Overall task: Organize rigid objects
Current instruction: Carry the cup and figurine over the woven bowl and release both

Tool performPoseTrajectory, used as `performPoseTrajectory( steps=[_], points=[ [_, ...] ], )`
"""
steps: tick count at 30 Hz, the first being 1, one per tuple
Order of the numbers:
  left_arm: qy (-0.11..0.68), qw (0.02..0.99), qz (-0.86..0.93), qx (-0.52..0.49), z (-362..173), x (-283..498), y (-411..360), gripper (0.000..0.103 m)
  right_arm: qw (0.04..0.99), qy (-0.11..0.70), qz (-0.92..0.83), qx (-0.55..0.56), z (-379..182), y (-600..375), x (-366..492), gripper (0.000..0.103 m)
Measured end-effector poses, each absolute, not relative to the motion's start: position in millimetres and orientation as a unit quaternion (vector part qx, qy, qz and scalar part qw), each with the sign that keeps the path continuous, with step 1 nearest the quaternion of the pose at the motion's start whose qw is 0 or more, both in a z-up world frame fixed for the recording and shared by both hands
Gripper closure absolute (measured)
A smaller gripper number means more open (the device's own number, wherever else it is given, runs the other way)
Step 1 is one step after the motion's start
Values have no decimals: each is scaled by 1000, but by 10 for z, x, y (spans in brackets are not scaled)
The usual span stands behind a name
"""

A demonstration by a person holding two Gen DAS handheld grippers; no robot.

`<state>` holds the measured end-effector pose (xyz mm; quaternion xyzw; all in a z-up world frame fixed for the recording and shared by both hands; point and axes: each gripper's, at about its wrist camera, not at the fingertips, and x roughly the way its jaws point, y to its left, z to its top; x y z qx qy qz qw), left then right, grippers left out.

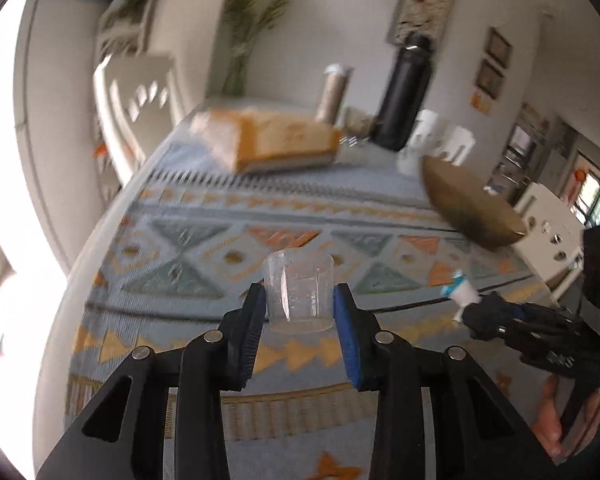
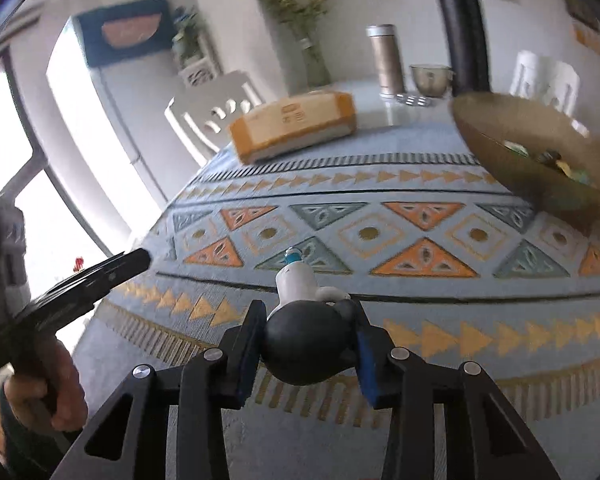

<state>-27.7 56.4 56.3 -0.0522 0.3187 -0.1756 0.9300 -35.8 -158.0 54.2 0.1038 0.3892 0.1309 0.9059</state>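
Both jaws are clamped: the left gripper (image 1: 299, 304) pinches a clear cup (image 1: 299, 291) by its side walls, the right gripper (image 2: 309, 338) squeezes a black-and-white toy (image 2: 306, 330) across its round dark body, both lifted over the patterned cloth (image 2: 340, 280). The cup looks light, stiff and slick; the toy's ball shape could roll out. Ahead, the bowl (image 2: 512, 152) already holds items; box (image 2: 296, 128), bottle (image 1: 404, 92) and canister (image 2: 386, 60) stand well apart.
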Motion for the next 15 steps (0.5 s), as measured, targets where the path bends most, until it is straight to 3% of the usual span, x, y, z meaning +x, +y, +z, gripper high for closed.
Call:
performPoseTrajectory(
  steps=[9,15],
  points=[
    [209,937,-279,6,1743,-456,-300,71,945,296,55,127,1493,-2244,-596,63],
    [153,933,-326,19,2244,-291,-1061,71,966,223,-41,122,2050,-2831,-652,63]
  ],
)
